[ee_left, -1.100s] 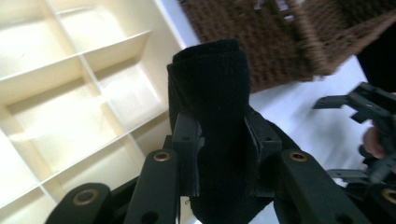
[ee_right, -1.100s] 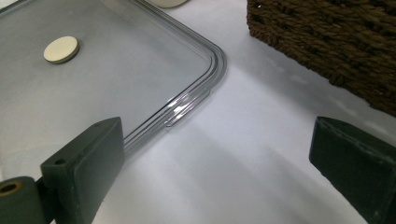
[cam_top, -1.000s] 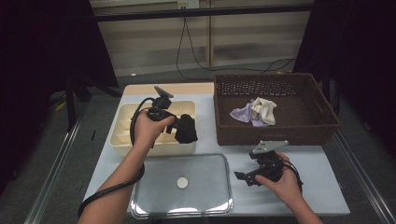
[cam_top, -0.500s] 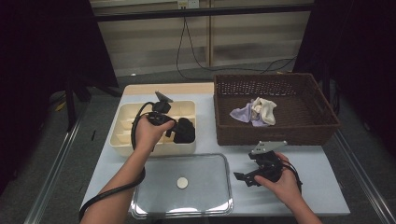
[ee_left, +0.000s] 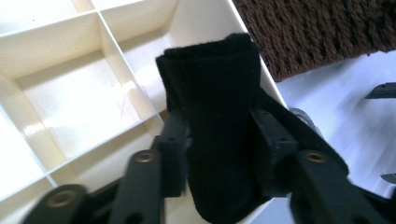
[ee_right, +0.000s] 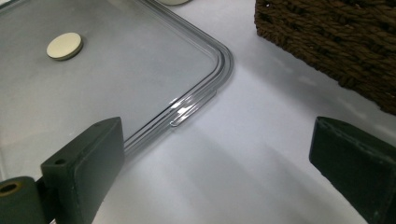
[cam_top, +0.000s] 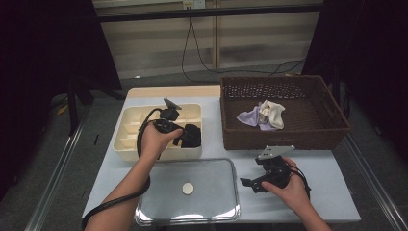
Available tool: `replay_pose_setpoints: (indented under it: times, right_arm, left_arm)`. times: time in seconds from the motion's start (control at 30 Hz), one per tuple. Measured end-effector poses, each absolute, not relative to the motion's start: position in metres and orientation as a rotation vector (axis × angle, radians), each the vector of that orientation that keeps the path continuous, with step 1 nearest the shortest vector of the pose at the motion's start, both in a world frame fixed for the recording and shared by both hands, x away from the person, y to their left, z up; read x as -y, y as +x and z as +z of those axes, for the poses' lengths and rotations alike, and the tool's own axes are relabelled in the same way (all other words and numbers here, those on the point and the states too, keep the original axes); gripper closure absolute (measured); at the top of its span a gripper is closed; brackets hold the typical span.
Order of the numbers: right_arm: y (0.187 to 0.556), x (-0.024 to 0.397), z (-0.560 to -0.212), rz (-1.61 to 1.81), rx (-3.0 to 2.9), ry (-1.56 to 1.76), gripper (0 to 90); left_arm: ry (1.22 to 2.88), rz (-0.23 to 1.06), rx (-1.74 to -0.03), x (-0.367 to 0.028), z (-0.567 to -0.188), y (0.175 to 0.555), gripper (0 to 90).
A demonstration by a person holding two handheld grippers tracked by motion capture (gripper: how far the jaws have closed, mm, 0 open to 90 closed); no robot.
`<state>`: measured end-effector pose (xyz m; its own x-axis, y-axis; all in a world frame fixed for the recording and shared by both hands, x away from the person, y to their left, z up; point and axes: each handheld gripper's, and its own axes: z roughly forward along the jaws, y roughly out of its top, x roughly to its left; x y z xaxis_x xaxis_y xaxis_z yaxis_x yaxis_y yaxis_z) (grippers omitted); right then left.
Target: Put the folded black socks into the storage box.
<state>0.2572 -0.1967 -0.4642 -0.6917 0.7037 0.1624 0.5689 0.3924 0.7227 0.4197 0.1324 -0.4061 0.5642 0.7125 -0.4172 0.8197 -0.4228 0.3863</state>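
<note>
One folded black sock (ee_left: 212, 116) stands between the jaws of my left gripper (ee_left: 219, 149), its long axis running straight away from me along the line of the jaws, the far end tipped over the near right corner compartment of the cream divided box (ee_left: 79, 98). Those jaws have just been opening, and in the left gripper view the pads now flank the cloth closely; I cannot tell whether they press it or merely rest beside it, so I judge the sock is being let go into that corner cell. From above, my left gripper (cam_top: 180, 135) hangs over the box's (cam_top: 130, 127) right end with the sock (cam_top: 191, 135) dark against the rim. My right gripper (cam_top: 254, 182) lies low on the white table (cam_top: 327, 187), jaws spread wide with nothing between them, just off the corner of the clear lid (ee_right: 116, 79). Two pale socks (cam_top: 263, 115) wait in the wicker basket (cam_top: 288, 139), ahead of and nearer to my right hand, so I reckon that hand is better placed for them.
</note>
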Motion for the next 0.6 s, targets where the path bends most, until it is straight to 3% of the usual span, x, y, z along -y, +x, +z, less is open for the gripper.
replay_pose_setpoints:
  times: [0.23,0.6]
  right_arm:
    - [0.257,0.197,-0.464,1.185,-2.473,1.144,3.6]
    - [0.257,0.196,-0.465,1.178,-2.479,1.139,3.6]
  left_arm:
    - [2.247,-0.209,-1.231,-0.136,-0.397,0.422,46.5]
    - [2.248,-0.203,-1.223,-0.141,-0.380,0.424,44.8]
